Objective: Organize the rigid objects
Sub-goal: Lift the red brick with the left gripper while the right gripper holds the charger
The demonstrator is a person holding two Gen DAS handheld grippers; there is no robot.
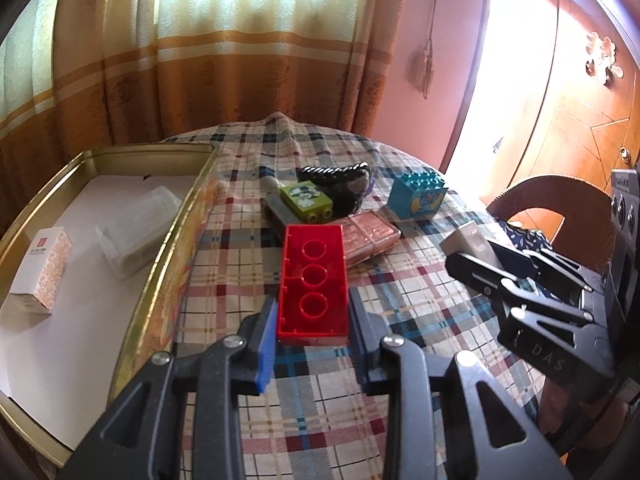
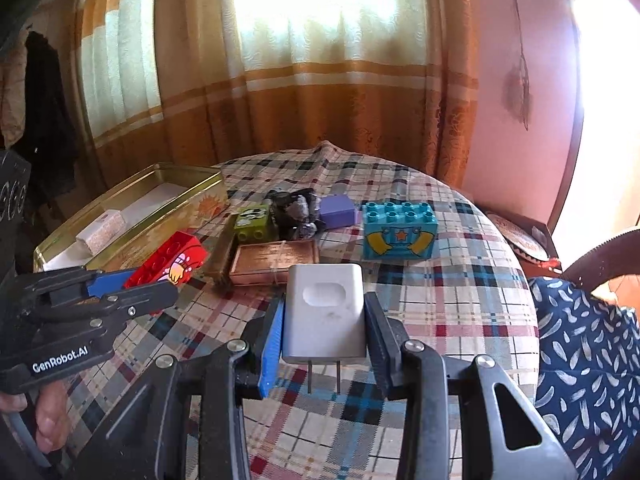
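My left gripper (image 1: pixel 313 322) is shut on a red toy brick (image 1: pixel 313 280), held above the checked tablecloth just right of the gold tin box (image 1: pixel 176 256). The red brick also shows in the right wrist view (image 2: pixel 168 264). My right gripper (image 2: pixel 325 322) is shut on a white charger plug (image 2: pixel 325 312), prongs pointing back toward the camera, held over the table's middle. The right gripper shows in the left wrist view (image 1: pixel 476 256) at the right.
The tin holds a small patterned box (image 1: pixel 42 268) and a clear plastic case (image 1: pixel 138 228). On the cloth lie a green brick (image 2: pixel 254 222), a copper-coloured tin (image 2: pixel 276 264), a dark bundle (image 2: pixel 296 212), a purple block (image 2: pixel 339 210) and a blue brick (image 2: pixel 398 230). A chair (image 1: pixel 560 208) stands at right.
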